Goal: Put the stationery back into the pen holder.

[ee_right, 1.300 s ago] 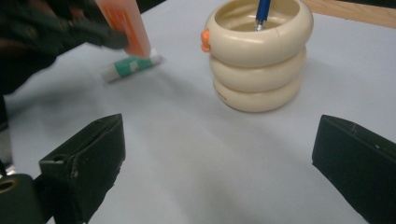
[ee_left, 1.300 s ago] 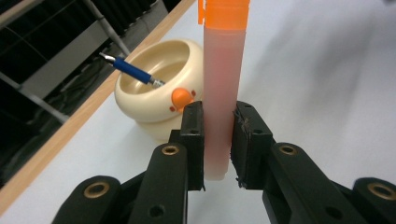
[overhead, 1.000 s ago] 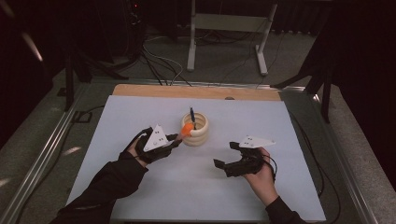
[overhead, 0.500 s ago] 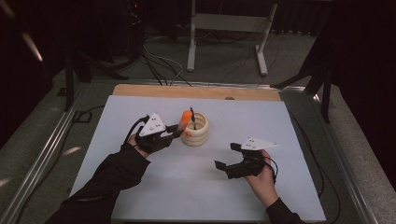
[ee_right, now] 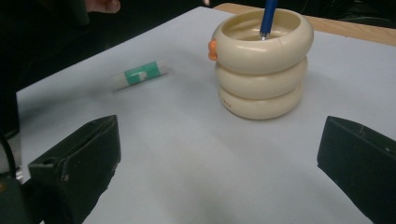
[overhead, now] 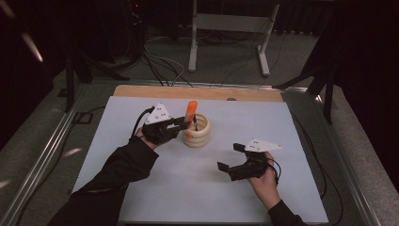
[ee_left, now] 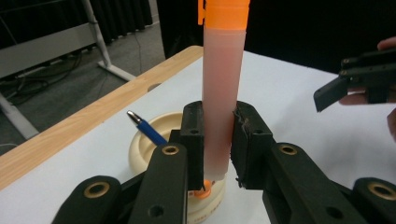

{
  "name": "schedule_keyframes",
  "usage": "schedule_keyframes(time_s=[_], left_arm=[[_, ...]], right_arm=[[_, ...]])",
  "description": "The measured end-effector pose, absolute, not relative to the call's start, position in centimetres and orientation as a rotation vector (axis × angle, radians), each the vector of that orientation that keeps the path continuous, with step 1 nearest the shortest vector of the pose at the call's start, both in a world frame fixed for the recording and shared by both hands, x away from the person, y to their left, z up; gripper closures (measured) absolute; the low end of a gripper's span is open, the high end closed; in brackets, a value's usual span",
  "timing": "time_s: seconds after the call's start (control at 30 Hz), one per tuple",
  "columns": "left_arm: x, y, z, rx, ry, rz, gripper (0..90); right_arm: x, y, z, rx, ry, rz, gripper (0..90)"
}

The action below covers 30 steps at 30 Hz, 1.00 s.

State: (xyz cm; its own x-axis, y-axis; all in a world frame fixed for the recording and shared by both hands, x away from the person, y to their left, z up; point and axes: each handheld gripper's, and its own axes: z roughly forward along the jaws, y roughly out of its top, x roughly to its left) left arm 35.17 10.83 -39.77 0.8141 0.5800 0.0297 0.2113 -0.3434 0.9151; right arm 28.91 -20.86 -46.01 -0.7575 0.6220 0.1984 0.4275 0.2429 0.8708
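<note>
Two grippers work over the white tabletop [overhead: 155, 188], and the nearer one, the right gripper [overhead: 230, 165], rests low toward the near right corner with its jaws spread wide and nothing between them, the hand [overhead: 264, 181] cupped under it and pointing it across at the middle. Farther in, around the centre and a little toward the far edge, the left gripper [overhead: 186, 123] has its pads clamped on the lower part of an orange marker [ee_left: 223, 88], which stands upright with its capped end up and its bottom tip just at the rim of the cream ringed pen holder [ee_right: 261, 65]. A blue pen [ee_left: 145, 128] leans inside that holder. The left forearm reaches in from the near left corner, wrist level, jaws pointing toward the holder. To my eye the marker wants keeping vertical and clear of the rim and the blue pen, with the grip held firm so it cannot slide down. A small green-banded tube [ee_right: 139, 74] lies on its side beyond, toward the left edge.
</note>
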Motion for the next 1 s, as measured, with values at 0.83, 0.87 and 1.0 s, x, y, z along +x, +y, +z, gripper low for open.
schedule_keyframes(time_s=[0.83, 0.87, 1.0], left_arm=[[39.8, 8.4, -39.9, 1.813, 0.738, 0.304, 76.6], [39.9, 8.3, -40.0, 1.811, 0.742, 0.301, 76.6], [40.3, 7.9, -40.6, 1.819, 0.753, 0.305, 76.6]], right_arm=[[28.9, -20.9, -45.8, 0.982, 2.304, 1.545, 0.0], [28.9, -20.9, -45.8, 0.985, 2.305, 1.546, 0.0], [28.8, -21.0, -45.8, 0.986, 2.305, 1.553, 0.0]])
